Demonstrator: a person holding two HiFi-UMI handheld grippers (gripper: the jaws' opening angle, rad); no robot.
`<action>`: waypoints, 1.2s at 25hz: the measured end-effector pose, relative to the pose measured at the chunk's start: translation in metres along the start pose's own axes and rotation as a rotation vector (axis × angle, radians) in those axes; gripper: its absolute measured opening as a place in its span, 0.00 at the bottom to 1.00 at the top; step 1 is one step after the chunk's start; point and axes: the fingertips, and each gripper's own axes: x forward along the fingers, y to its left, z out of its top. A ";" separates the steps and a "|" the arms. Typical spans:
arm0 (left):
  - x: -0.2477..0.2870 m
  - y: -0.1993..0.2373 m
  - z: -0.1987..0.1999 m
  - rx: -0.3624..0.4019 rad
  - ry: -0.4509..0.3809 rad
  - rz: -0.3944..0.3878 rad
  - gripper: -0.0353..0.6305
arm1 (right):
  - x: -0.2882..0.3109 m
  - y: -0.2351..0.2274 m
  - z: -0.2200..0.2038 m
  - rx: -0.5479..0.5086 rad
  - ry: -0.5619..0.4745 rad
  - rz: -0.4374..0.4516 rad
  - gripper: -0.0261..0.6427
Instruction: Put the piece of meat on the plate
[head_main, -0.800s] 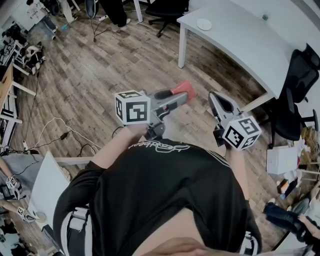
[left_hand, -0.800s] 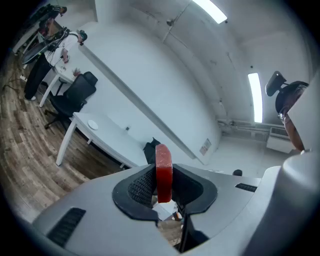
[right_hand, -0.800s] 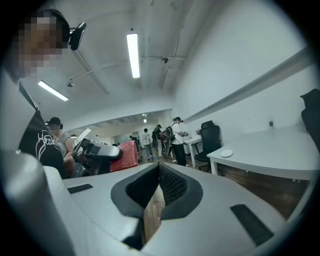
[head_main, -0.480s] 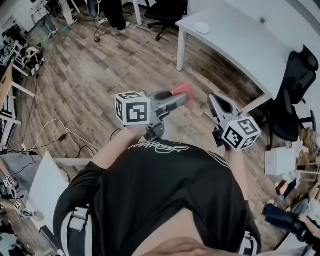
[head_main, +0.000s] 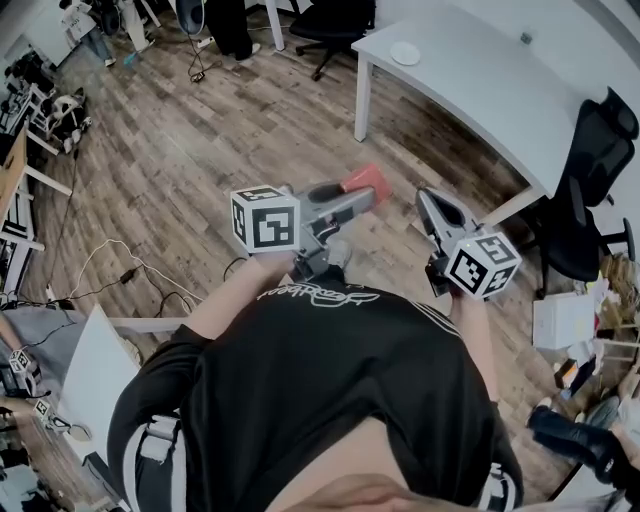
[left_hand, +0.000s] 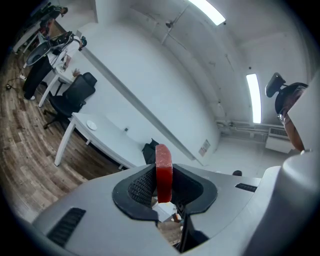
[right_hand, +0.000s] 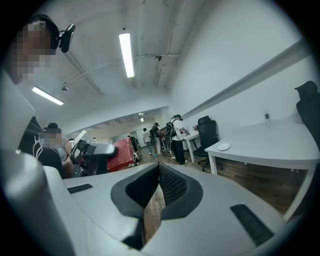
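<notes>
Fingers (left_hand: 140, 188) of left gripper (left_hand: 163, 176) pinch meat (left_hand: 163, 159); right gripper's (right_hand: 159, 175) are together.

table (head_main: 480, 90) and plate (head_main: 405, 53) slightly lower, view shifted

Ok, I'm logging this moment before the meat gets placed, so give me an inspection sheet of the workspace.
Surface: white table, ahead across the wood floor.
Job's things: plate near a table corner, looks empty; piece of meat, red, held in the air.
Clutter: one small dark item on the table, too small to tell.
Grippers: left gripper shut on the piece of meat; right gripper jaws together, empty.
Cables: loose cables on the floor at the person's left.
Surroundings: office chairs; people standing far off.
</notes>
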 end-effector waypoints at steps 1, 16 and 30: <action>0.000 0.001 -0.001 0.005 0.000 0.000 0.19 | 0.001 0.000 -0.001 -0.003 0.003 -0.004 0.05; 0.044 0.056 0.024 -0.027 0.020 -0.039 0.19 | 0.034 -0.062 0.005 0.024 0.008 -0.067 0.05; 0.110 0.184 0.104 -0.085 0.074 -0.049 0.19 | 0.150 -0.169 0.027 0.096 0.064 -0.110 0.05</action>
